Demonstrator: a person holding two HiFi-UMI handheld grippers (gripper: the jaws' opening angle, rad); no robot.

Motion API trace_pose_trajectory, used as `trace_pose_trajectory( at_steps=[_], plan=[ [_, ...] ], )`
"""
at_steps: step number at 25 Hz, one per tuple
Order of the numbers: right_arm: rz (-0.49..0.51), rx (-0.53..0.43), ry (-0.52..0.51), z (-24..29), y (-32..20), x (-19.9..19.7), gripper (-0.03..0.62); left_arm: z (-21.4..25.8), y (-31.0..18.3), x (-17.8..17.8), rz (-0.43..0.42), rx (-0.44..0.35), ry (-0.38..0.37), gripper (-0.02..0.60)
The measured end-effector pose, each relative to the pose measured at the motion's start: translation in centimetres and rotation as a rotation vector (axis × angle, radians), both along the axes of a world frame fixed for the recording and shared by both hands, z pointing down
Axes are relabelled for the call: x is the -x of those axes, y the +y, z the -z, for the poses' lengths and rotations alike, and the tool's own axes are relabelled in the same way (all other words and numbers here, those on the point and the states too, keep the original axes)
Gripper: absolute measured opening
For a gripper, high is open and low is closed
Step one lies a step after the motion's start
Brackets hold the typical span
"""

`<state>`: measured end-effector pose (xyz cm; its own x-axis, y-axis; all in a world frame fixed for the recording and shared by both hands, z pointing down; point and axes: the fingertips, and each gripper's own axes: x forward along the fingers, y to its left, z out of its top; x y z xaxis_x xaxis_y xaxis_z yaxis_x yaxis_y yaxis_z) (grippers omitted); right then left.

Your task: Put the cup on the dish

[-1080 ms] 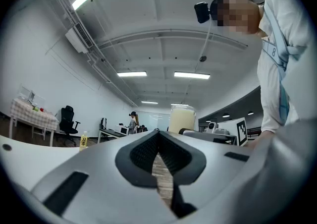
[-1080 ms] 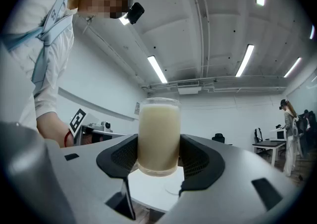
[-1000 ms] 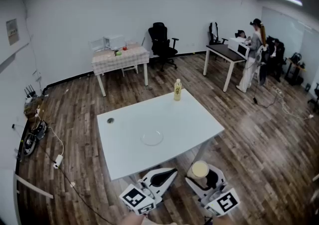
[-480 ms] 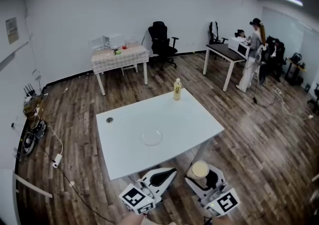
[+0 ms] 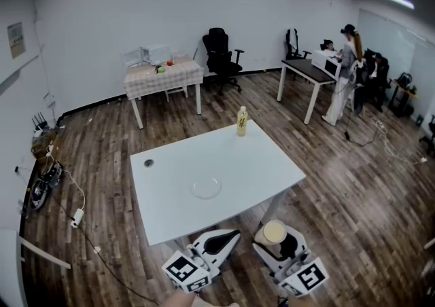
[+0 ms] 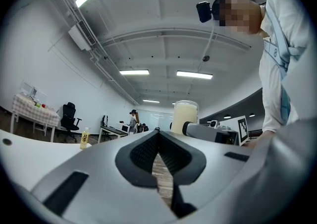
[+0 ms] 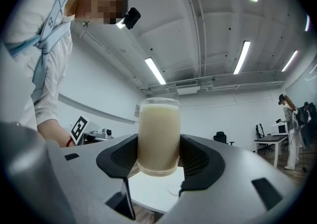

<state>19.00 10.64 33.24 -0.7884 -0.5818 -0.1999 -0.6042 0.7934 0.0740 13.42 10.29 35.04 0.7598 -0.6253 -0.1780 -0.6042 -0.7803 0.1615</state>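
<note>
A glass cup (image 7: 158, 136) full of pale cream liquid stands upright between the pads of my right gripper (image 7: 159, 154), which is shut on it. In the head view the cup (image 5: 274, 231) and right gripper (image 5: 278, 239) hang below the near edge of the white table (image 5: 258, 163). A clear glass dish (image 5: 206, 187) lies flat near the table's middle. My left gripper (image 5: 219, 239) is shut and empty, just left of the right one. From the left gripper view its jaws (image 6: 159, 152) meet, and the cup (image 6: 184, 117) shows beyond them.
A yellow bottle (image 5: 241, 122) stands at the table's far edge. A small dark round spot (image 5: 149, 162) marks the far left corner. Beyond are a checked table (image 5: 163, 78), an office chair (image 5: 220, 56), a desk (image 5: 307, 72) and a standing person (image 5: 346, 68). Cables (image 5: 47, 183) lie on the left floor.
</note>
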Motion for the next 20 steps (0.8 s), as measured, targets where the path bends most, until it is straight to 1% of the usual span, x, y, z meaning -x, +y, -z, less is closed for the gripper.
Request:
trace_pose_trajectory(
  at_steps=[5,11,15,20],
  plan=[
    [0.012,0.0,-0.001,-0.1,-0.2,-0.1,0.264,-0.3,-0.3,-0.1,0.012,0.011,0.005,0.002],
    [0.021,0.005,0.006,-0.1,-0.9,0.9,0.264,-0.5,-0.8,0.8,0.024,0.019,0.01,0.002],
    [0.025,0.017,0.011,-0.3,-2.3,2.1,0.264,-0.6,-2.0,2.2,0.035,0.025,0.011,0.002],
    [0.033,0.027,0.003,-0.3,-5.0,4.5,0.264,-0.7,-4.3,5.1,0.052,0.028,0.005,0.002]
  ],
)
